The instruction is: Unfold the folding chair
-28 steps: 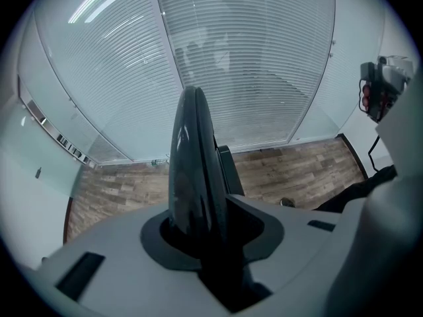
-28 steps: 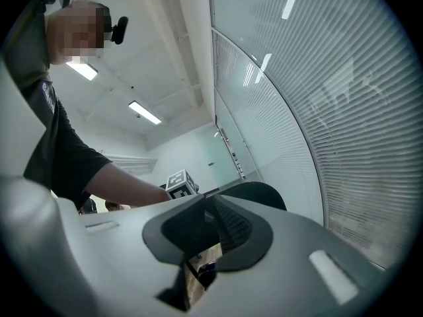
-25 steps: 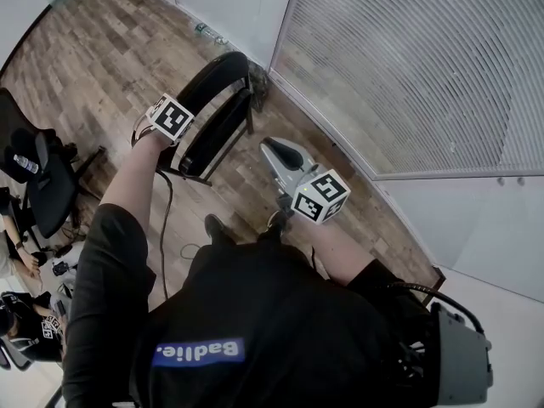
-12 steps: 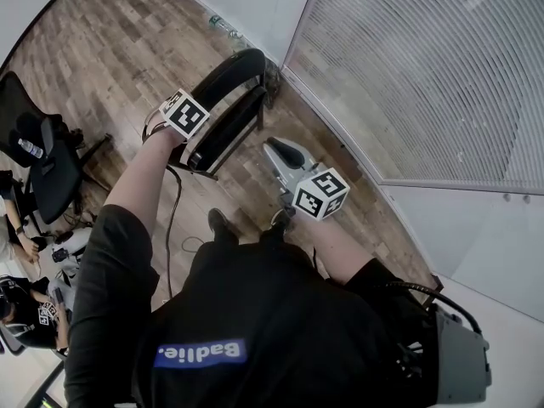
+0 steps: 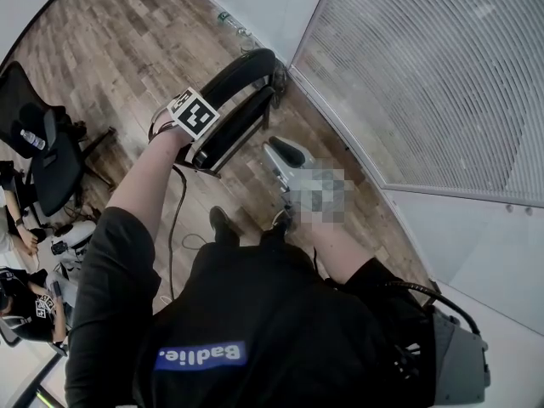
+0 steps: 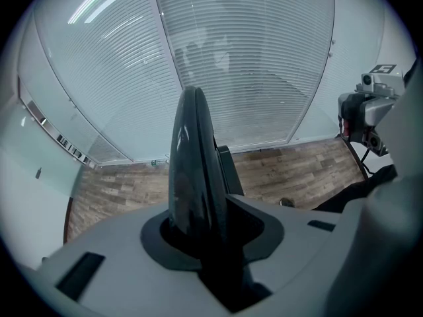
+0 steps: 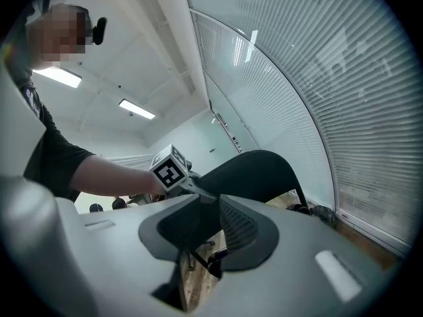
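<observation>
The black folding chair (image 5: 238, 92) stands folded on the wood floor by the glass wall. My left gripper (image 5: 202, 134), under its marker cube, is shut on the top edge of the curved backrest (image 6: 192, 150), which fills the gap between its jaws in the left gripper view. My right gripper (image 5: 279, 149) hangs to the right of the chair, apart from it. Its jaws have just been opening and nothing is between them (image 7: 215, 220); only floor shows through the gap. In the right gripper view the backrest (image 7: 261, 170) and the left gripper's cube (image 7: 170, 169) lie ahead.
A glass wall with blinds (image 5: 425, 75) runs along the right. A black office chair (image 5: 42, 168) stands at the left, with seated people (image 5: 25, 313) below it. A bottle (image 5: 229, 19) lies by the wall. A cable (image 5: 174, 219) trails over the floor near my shoe (image 5: 223, 225).
The head view has drifted, so the chair and left gripper sit a little higher and further right. The left grip is unchanged. The right gripper stays free beside the chair.
</observation>
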The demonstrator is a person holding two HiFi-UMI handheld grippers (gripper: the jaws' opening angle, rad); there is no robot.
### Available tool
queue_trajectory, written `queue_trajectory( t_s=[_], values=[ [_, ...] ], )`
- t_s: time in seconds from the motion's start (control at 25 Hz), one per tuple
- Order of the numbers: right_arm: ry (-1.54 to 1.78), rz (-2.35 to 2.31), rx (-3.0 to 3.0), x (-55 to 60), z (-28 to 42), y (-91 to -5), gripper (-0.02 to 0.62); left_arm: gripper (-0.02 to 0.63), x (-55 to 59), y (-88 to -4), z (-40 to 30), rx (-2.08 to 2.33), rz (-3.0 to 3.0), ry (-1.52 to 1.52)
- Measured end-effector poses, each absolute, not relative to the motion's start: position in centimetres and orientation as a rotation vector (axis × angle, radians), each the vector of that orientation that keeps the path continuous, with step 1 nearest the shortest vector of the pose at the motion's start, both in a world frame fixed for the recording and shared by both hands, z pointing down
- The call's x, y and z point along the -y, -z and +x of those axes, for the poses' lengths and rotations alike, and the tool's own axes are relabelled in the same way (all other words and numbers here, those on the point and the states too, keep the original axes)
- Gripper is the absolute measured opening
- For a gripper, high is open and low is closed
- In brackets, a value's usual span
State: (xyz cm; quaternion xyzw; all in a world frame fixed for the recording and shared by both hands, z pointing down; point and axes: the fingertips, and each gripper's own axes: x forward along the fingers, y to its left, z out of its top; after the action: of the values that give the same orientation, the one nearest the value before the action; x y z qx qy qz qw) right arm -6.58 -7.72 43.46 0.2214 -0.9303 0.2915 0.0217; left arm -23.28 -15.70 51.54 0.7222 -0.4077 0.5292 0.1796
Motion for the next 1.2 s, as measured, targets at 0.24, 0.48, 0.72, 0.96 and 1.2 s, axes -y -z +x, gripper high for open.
queue_trajectory(
  t_s=[0.24,0.48,0.72,0.96,1.2],
  values=[
    [-0.947,0.676,2.865,8.0,-7.4,-44.3,0.078,0.091,15.6,-51.4,-23.1,1.152,2.043,-1.496],
    [-0.983,0.673,2.837,8.3,-7.8,-45.8,0.091,0.091,15.6,-51.4,-23.1,1.155,2.042,-1.496],
    [-1.054,0.696,2.799,8.4,-8.3,-47.7,0.1,0.091,15.4,-51.4,-23.3,1.152,2.047,-1.496],
    [-1.119,0.709,2.762,9.0,-9.1,-50.1,0.106,0.091,15.7,-51.7,-23.6,1.149,2.044,-1.494],
    [-1.141,0.714,2.722,9.3,-10.2,-52.4,0.116,0.092,15.8,-51.7,-23.9,1.149,2.044,-1.489]
  ],
)
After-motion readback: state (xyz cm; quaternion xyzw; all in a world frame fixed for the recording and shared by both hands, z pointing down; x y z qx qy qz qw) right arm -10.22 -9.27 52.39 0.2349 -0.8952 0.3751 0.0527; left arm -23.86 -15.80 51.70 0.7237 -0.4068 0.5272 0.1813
